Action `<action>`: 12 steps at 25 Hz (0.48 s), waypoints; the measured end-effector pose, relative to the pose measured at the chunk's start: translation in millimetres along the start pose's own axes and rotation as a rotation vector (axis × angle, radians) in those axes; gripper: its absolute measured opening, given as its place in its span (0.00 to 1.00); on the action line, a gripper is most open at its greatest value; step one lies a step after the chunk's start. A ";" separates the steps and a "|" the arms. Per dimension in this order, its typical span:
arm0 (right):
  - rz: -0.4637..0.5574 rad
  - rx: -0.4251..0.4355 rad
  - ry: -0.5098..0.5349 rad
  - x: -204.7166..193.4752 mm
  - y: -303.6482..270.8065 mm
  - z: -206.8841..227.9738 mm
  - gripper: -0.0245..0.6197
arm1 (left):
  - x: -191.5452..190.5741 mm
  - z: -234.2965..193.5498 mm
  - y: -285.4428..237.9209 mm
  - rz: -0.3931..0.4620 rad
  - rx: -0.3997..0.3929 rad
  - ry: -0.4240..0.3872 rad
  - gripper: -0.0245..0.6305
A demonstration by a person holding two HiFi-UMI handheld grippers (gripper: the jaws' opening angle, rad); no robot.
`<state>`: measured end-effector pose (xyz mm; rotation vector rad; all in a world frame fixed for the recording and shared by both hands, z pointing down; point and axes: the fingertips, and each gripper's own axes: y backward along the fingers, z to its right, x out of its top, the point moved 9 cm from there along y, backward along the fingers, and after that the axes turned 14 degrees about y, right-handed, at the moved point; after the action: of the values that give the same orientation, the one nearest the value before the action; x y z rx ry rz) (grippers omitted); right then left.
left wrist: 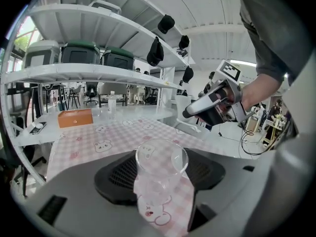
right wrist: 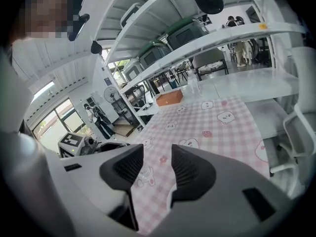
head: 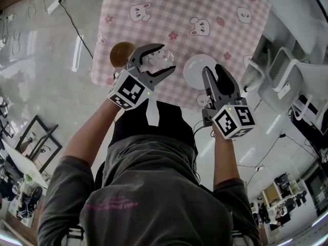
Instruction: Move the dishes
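The table (head: pixel 154 4) with its pink checked cloth gives you a wide bare stretch further in. All the dishes sit crowded along the edge nearest you. To your right, white chairs (head: pixel 287 81) stand just beside the table, so swing that way with care. In the left gripper view, an orange box (left wrist: pixel 75 117) lies near the far edge, well away from your work.

The white plate (head: pixel 195 70) lies near the near edge, just beside your right gripper (head: pixel 214 72). The plate looks stiff, glazed and slippery, and probably breakable. It lies low, so take it by the rim on your side, with one jaw over and one under. The right gripper's jaws stand a little apart with nothing between them, and they will likely need to spread wider.

The brown bowl (head: pixel 121 53) sits at the cloth's near left corner, just beside your left gripper (head: pixel 164 59). Mind it when that hand moves. It likely handles as the plate does, though its wall offers a better bite.

The clear cup (left wrist: pixel 162 158) is the smallest piece. It stands upright between the left gripper's jaws, which are pinched on its lower wall, and it sits over the near part of the cloth. It looks light, thin and smooth, so judge your squeeze: too hard may crack or crush it, too loose may let it slide. I cannot tell whether its base is clear of the cloth.
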<state>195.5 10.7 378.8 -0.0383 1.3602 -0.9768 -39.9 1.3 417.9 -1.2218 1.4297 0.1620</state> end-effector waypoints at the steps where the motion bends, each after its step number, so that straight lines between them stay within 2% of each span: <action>1: 0.002 0.000 -0.002 1.1 0.6 -0.8 0.31 | 3.6 -0.8 0.7 0.003 0.000 -0.009 0.47; 12: -0.004 0.007 -0.004 7.2 -1.6 -5.0 0.31 | 29.3 -18.3 1.2 0.013 -0.003 -0.062 0.47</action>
<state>189.8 7.8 372.6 -0.0373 1.3533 -0.9847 -45.6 -27.5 399.7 -1.2003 1.3844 0.2084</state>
